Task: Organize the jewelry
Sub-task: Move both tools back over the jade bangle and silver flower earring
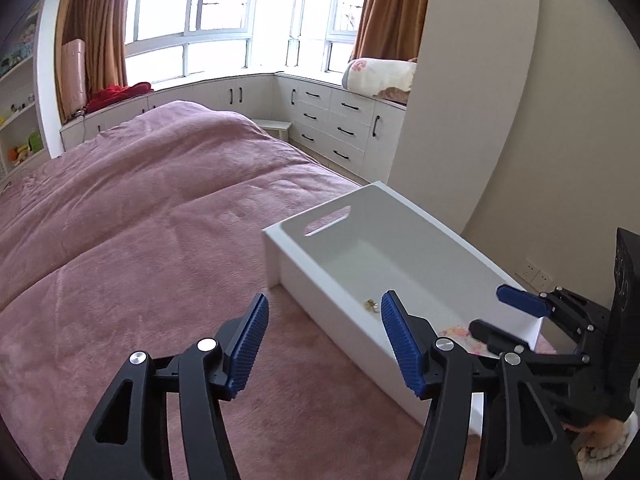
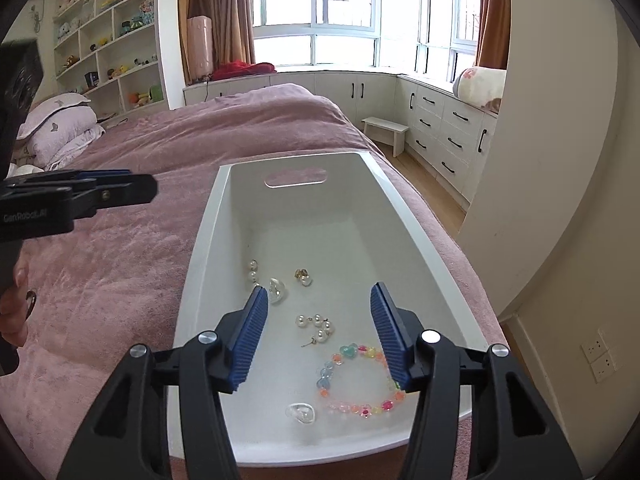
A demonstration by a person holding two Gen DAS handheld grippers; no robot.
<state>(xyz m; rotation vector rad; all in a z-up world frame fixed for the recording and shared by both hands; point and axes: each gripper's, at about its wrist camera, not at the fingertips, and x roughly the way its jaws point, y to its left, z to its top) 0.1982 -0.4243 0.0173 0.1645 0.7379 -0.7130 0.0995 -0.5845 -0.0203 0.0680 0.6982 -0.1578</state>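
A white box (image 2: 208, 240) with a handle slot sits on the pink bedspread; it also shows in the left wrist view (image 1: 320, 304). Inside lie a colourful bead bracelet (image 2: 360, 406), pearl earrings (image 2: 318, 326), a gold and pearl earring (image 2: 303, 276), a pearl strand (image 2: 253, 272) and two clear pieces (image 2: 277, 290), (image 2: 301, 413). My right gripper (image 2: 318, 332) is open and empty above the box's near end. My left gripper (image 1: 324, 344) is open and empty over the bedspread, left of the box. The left gripper shows in the right wrist view (image 2: 132, 188), and the right in the left wrist view (image 1: 504, 316).
The pink bedspread (image 1: 140, 240) spreads left of the box. Pillows (image 2: 60, 128) lie at the bed's head. Wall shelves (image 2: 108, 40), white drawers (image 2: 444, 136) under the windows and a small stool (image 2: 386, 128) stand beyond. A wall (image 2: 560, 160) is close on the right.
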